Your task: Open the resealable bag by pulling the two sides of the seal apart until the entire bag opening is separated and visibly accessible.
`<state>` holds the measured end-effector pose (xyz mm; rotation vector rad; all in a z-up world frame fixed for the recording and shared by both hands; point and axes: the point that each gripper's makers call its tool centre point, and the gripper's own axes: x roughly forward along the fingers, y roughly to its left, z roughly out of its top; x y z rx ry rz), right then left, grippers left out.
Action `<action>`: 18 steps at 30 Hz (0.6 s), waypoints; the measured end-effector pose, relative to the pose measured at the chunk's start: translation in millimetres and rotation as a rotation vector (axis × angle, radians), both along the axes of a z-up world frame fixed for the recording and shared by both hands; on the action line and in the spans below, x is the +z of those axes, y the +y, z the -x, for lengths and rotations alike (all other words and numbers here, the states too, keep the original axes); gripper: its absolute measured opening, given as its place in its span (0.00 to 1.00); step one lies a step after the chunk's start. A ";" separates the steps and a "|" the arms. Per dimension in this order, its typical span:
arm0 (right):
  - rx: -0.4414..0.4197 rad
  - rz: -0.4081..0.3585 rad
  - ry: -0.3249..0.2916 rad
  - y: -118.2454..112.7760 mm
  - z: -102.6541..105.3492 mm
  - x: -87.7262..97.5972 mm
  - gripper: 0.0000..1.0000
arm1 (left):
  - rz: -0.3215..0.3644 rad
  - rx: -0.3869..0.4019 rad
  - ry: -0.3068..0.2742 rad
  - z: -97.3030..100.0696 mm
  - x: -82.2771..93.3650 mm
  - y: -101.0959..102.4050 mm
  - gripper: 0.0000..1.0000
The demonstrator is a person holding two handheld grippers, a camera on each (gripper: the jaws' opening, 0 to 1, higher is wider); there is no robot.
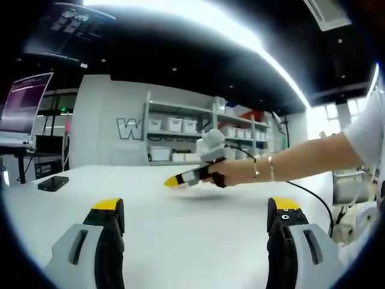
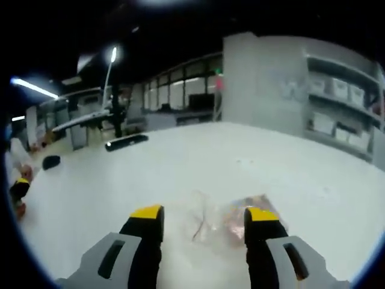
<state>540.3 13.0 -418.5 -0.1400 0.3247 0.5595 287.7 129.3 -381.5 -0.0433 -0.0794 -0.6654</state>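
Observation:
A clear resealable bag (image 2: 231, 218) with something pinkish inside lies flat on the white table (image 2: 198, 156). In the right gripper view my right gripper (image 2: 204, 214) hovers just over it, open, and the bag's right part reaches the right yellow-tipped finger (image 2: 262, 215). Nothing is held between the jaws. In the left gripper view my left gripper (image 1: 195, 208) stands wide open over bare table (image 1: 198, 241). Further out, a person's hand holds the right gripper (image 1: 175, 180), low over the table with its yellow tips pointing left.
A dark phone (image 1: 53, 183) lies at the table's left. A long dark object (image 2: 126, 141) and a small dark one (image 2: 51, 161) lie further back. A monitor (image 1: 24, 102) stands at the left, and shelves with white bins (image 1: 180, 129) beyond the table.

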 end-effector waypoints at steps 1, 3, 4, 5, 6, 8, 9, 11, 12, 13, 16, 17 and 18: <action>0.000 0.008 -0.010 -0.1 0.2 0.9 0.64 | 0.000 0.000 0.001 0.0 -0.1 0.0 0.99; 0.001 0.017 -0.024 -0.5 0.1 2.7 0.67 | 0.000 0.000 0.003 0.3 -0.6 -0.1 0.99; 0.001 0.017 -0.027 -0.5 0.0 3.2 0.67 | -0.001 0.000 0.003 0.2 -0.8 -0.1 0.99; 0.000 0.016 -0.031 -0.6 0.7 4.1 0.68 | -0.001 0.000 0.003 0.3 -0.9 -0.2 0.99; -0.002 0.013 -0.035 -0.7 0.7 5.0 0.69 | -0.001 -0.001 0.003 0.5 -0.9 -0.3 0.99; -0.008 0.006 -0.039 -1.3 0.4 6.0 0.73 | -0.001 -0.001 0.005 0.6 -1.2 -0.1 0.99; -0.017 0.003 -0.042 -2.4 -0.2 6.3 0.76 | -0.001 0.000 0.006 0.6 -1.4 0.0 1.00; -0.035 0.010 -0.056 -5.4 -0.3 6.8 0.82 | -0.006 0.011 0.009 -0.2 -2.3 1.8 1.00; -0.040 0.017 -0.062 -7.0 0.6 6.9 0.83 | -0.006 0.013 0.009 -0.4 -2.4 2.3 1.00; -0.041 0.017 -0.065 -7.8 1.3 7.3 0.82 | -0.006 0.013 0.009 -0.5 -2.5 2.4 1.00; -0.046 0.013 -0.072 -11.0 3.9 8.0 0.82 | -0.008 0.015 0.008 -0.5 -2.8 2.4 1.00; -0.050 0.010 -0.074 -12.3 4.8 8.3 0.81 | -0.006 0.015 0.007 -0.5 -2.6 2.5 1.00; -0.053 0.006 -0.075 -13.7 5.6 8.7 0.81 | -0.003 0.016 0.008 -0.5 -2.4 2.7 1.00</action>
